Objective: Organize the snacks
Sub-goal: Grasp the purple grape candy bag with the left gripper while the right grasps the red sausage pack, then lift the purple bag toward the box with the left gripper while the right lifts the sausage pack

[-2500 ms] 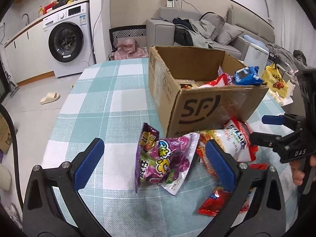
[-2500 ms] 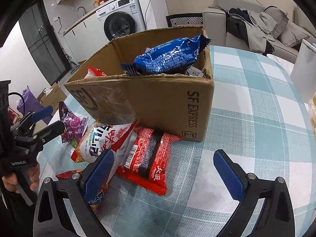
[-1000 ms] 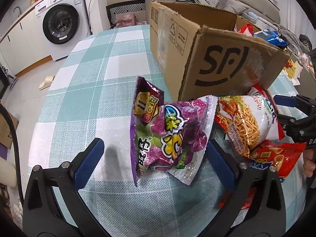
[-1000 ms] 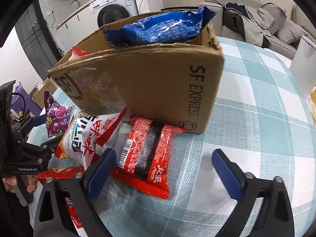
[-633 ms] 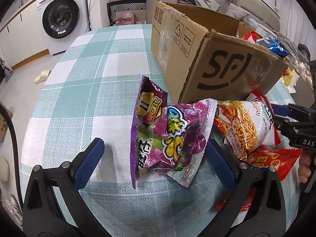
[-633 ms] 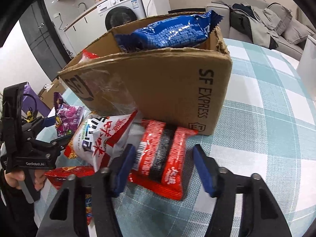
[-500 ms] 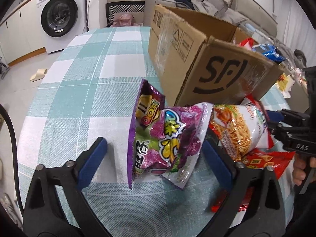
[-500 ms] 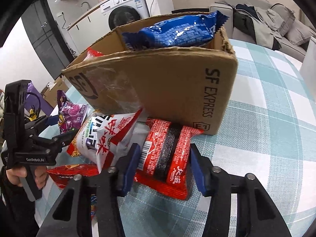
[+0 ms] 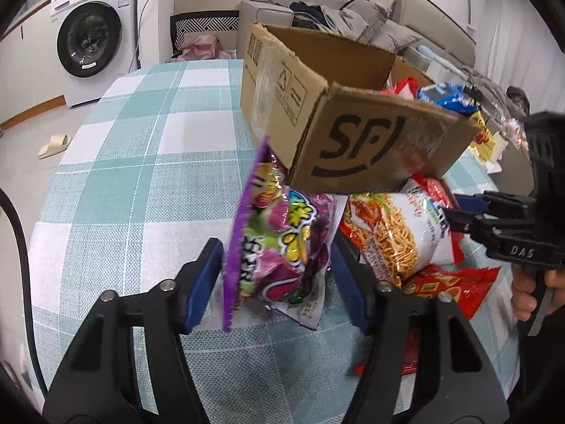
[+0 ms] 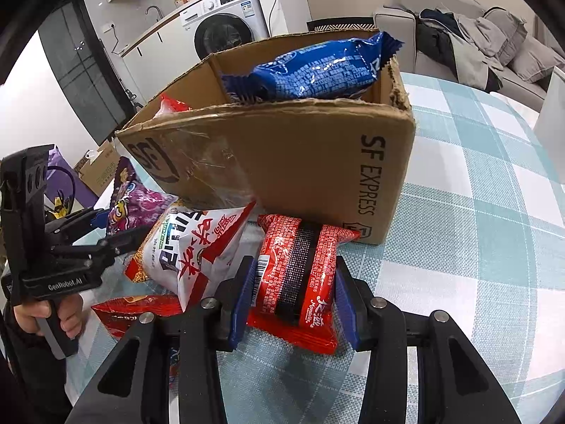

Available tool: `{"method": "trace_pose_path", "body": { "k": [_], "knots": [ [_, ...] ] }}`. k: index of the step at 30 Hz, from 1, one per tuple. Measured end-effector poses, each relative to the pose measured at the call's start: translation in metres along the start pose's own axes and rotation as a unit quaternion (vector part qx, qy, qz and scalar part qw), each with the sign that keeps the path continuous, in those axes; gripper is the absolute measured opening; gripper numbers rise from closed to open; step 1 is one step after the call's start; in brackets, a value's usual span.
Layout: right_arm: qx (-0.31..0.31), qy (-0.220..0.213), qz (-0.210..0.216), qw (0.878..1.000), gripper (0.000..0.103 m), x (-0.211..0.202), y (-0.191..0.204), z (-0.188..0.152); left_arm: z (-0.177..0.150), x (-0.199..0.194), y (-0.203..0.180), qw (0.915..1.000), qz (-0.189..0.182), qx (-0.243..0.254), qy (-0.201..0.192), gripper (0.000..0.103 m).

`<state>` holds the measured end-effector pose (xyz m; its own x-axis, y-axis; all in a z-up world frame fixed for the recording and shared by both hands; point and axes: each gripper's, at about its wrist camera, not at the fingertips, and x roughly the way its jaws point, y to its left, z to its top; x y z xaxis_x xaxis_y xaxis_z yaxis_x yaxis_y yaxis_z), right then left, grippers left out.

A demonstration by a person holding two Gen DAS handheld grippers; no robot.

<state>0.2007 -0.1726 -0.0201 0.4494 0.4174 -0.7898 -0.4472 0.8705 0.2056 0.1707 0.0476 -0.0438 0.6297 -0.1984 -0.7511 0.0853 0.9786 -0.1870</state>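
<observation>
An open cardboard box marked SF stands on the checked tablecloth; it also shows in the right wrist view, with a blue snack bag sticking out of it. My left gripper is shut on a purple snack bag in front of the box. My right gripper is shut on a red and black snack pack beside the box's corner. A white and red noodle-snack bag lies between them, and it shows in the left wrist view.
A flat red packet lies on the tablecloth under the noodle-snack bag. A washing machine and a grey sofa stand beyond the table. A white object sits at the table's right edge.
Both grippers went from wide open to closed: the left one onto the purple bag, the right one onto the red and black pack. Both moved in closer to the pile.
</observation>
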Motion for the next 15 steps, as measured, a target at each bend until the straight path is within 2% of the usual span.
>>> {"method": "trace_pose_path", "body": {
  "k": [6, 15],
  "knots": [
    [-0.006, -0.004, 0.002, 1.0, 0.043, 0.0, -0.002, -0.005, 0.001, -0.008, 0.0, 0.9999, -0.006, -0.003, -0.013, 0.054],
    [-0.008, -0.011, 0.007, 1.0, 0.043, -0.007, -0.005, -0.007, 0.005, -0.03, -0.002, 0.9993, -0.012, -0.007, -0.036, 0.053]
  ]
}}
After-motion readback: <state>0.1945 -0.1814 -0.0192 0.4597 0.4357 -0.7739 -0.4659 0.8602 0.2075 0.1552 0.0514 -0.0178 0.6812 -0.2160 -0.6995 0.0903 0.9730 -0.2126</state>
